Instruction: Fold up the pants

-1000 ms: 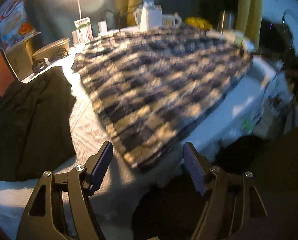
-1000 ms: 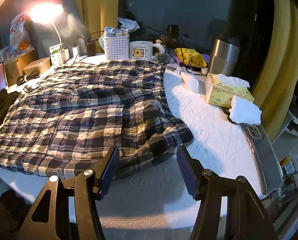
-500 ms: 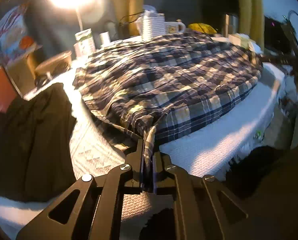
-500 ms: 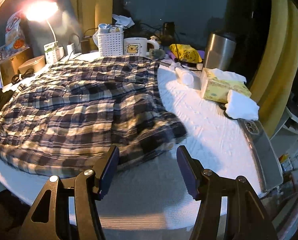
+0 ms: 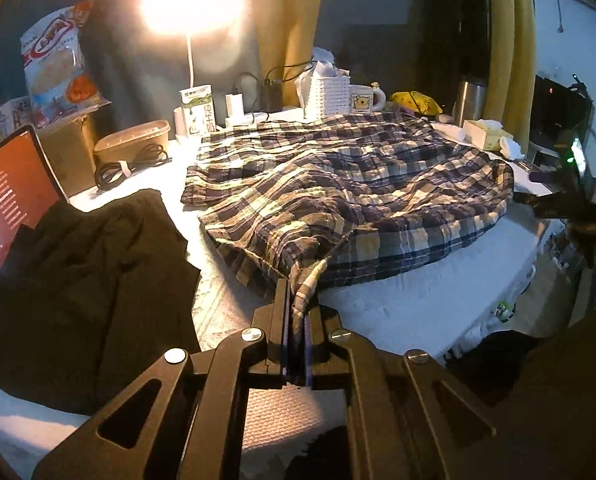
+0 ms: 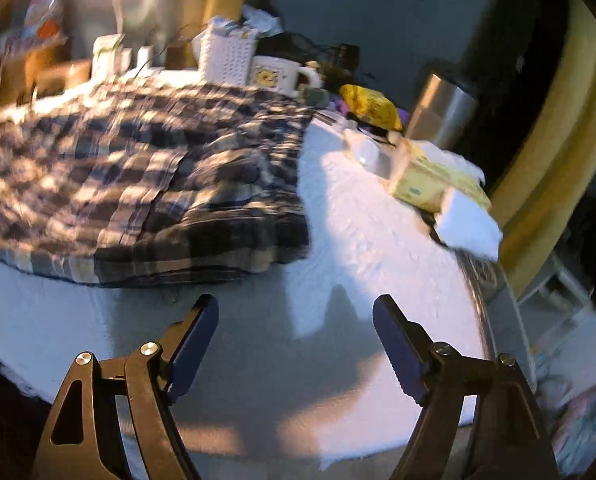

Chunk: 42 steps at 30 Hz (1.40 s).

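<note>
The plaid pants [image 5: 350, 184] lie spread over a white table cover [image 5: 410, 300]. My left gripper [image 5: 296, 300] is shut on a near corner of the pants, which is pulled up into a peak between the pads. In the right wrist view the pants [image 6: 138, 184] lie left of centre, blurred by motion. My right gripper [image 6: 296, 320] is open and empty above the bare white cover [image 6: 358, 248], just in front of the pants' near right corner.
A black garment [image 5: 82, 272] lies left of the pants, next to a tablet [image 5: 6, 200]. At the back stand a lamp [image 5: 190, 8], white basket [image 5: 326, 92], mug [image 5: 364, 98] and steel flask [image 6: 442, 112]. A tissue box [image 6: 430, 176] sits right.
My left gripper was open a second ago; it has shut on the pants' corner and lifted it. My right gripper has drifted right and nearer the table, still open.
</note>
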Each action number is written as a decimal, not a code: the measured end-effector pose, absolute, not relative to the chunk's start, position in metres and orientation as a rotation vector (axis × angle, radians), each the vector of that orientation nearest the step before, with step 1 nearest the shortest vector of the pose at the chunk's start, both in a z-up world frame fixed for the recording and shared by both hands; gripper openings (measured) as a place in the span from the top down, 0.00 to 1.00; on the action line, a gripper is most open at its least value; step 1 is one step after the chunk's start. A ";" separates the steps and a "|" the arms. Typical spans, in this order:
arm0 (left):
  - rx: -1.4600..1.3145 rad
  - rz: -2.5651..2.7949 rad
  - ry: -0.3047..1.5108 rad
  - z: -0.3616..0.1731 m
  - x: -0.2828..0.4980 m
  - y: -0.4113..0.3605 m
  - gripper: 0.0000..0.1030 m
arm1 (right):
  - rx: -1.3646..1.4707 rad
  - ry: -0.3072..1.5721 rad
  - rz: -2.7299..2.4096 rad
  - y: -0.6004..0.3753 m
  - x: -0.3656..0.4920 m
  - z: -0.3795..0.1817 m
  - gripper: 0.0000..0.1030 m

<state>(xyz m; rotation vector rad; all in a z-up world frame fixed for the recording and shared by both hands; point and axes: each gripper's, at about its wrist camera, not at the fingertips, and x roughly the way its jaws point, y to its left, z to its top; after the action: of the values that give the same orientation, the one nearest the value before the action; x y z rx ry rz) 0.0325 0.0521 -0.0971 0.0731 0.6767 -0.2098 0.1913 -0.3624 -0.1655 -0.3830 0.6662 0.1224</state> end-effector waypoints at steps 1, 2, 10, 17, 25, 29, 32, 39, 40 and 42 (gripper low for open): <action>0.072 -0.213 0.678 -0.097 0.033 0.052 0.96 | -0.411 0.659 0.126 -0.356 0.192 -0.168 0.21; 0.070 -0.214 0.680 -0.098 0.033 0.053 0.96 | -0.429 0.645 0.133 -0.348 0.196 -0.170 0.21; 0.081 -0.215 0.662 -0.097 0.031 0.052 0.96 | -0.345 0.613 0.172 -0.338 0.213 -0.163 0.69; 0.065 -0.217 0.629 -0.085 0.029 0.054 0.96 | -0.277 0.582 0.174 -0.346 0.206 -0.151 0.76; 0.057 -0.213 0.531 -0.055 0.023 0.058 0.96 | -0.246 0.502 0.152 -0.355 0.189 -0.119 0.77; 0.058 -0.204 0.501 -0.044 0.026 0.063 0.96 | -0.231 0.478 0.149 -0.364 0.186 -0.103 0.77; 0.068 -0.193 0.485 -0.037 0.032 0.063 0.96 | -0.219 0.457 0.153 -0.365 0.184 -0.093 0.77; 0.067 -0.176 0.457 -0.023 0.054 0.065 0.96 | -0.207 0.462 0.150 -0.363 0.199 -0.085 0.77; 0.066 -0.175 0.458 -0.022 0.057 0.065 0.96 | -0.201 0.465 0.148 -0.363 0.202 -0.084 0.77; 0.068 -0.172 0.459 -0.018 0.066 0.066 0.96 | -0.187 0.460 0.146 -0.364 0.209 -0.080 0.77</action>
<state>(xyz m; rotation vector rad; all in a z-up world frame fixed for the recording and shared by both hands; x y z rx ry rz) 0.0658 0.0656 -0.0184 0.0680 0.4587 -0.1716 0.2086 -0.3640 -0.0797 -0.1872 0.4601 0.1462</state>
